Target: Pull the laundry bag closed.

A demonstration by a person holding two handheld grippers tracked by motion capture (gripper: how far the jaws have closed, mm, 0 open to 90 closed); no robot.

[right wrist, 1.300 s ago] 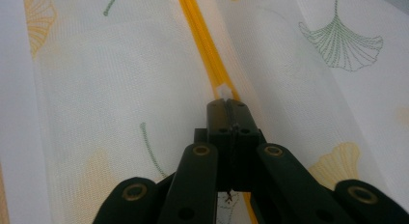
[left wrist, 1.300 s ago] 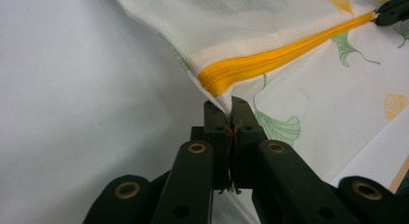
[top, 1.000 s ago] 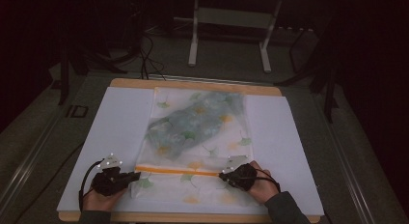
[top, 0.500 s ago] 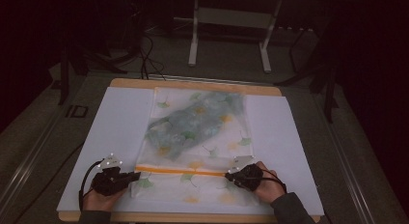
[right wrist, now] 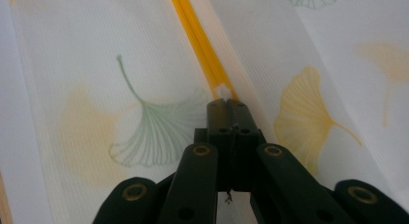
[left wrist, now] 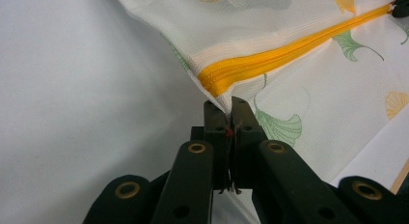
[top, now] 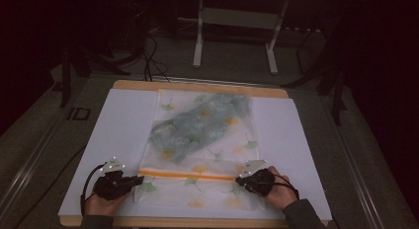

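Mesh laundry bag (top: 202,140) with ginkgo leaf print lies flat on white table cover (top: 113,135), its near part between both hands. Left gripper (top: 140,179) is clamped tight on the bag's corner fabric right at the left end of the yellow zipper (top: 188,173); in the left gripper view the jaws are pressed together with cloth and a bit of thread pinched between them, just below the zipper end (left wrist: 212,81). Right gripper (top: 238,179) sits at the right end of the zipper, jaws closed; the right gripper view shows them meeting at the small white piece at the zipper's end (right wrist: 223,92), probably the pull tab, though whether it is really pinched or just touched cannot be told for sure.

Risks, judged from here: the right grip looks thin, so the tab could slip out once pulled along the track. If the left hold lets go, the bag would drag along instead of the slider moving. Pulling at an angle or upward could bunch the mesh and jam the teeth. Loose thread at the left jaws could snag.

Farther up, bluish clothes (top: 197,128) show through the mesh in the bag's middle and far part. Beyond, the wooden table edge (top: 197,86), then dark floor with a white stand (top: 234,21).
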